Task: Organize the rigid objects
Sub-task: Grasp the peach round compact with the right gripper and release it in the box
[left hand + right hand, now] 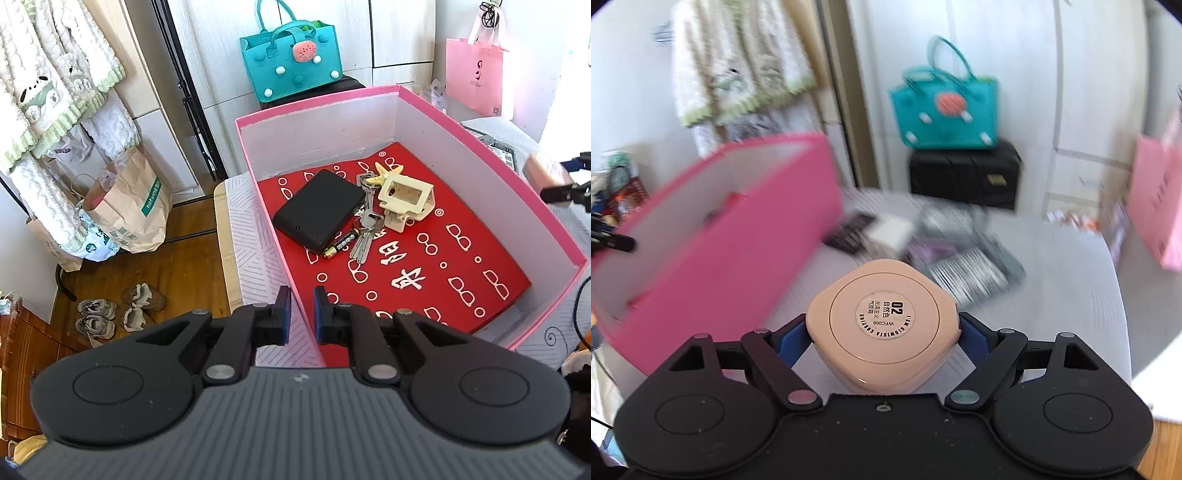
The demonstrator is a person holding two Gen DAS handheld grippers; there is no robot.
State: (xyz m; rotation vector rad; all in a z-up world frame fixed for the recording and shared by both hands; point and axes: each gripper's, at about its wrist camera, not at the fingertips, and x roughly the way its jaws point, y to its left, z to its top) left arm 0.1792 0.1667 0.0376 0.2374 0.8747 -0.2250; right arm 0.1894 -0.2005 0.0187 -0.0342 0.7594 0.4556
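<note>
A pink box [491, 155] with a red printed liner stands on the table. It holds a black case [319, 208], a bunch of keys [364, 230], a cream plastic frame [404, 197] and a battery [341, 247]. My left gripper [302, 314] is nearly shut and empty, over the box's near left wall. My right gripper [884, 332] is shut on a peach compact case [882, 325], held above the table to the right of the pink box [768, 221]. The compact and right gripper also show blurred at the right edge of the left wrist view [546, 171].
Several small items, a calculator [853, 230] and a white block [892, 230] among them, lie on the white cloth-covered table [1052, 280] beyond the compact. A teal bag [291, 62] sits on a black case behind. A pink paper bag [476, 77] hangs right. Paper bags and shoes are on the floor left.
</note>
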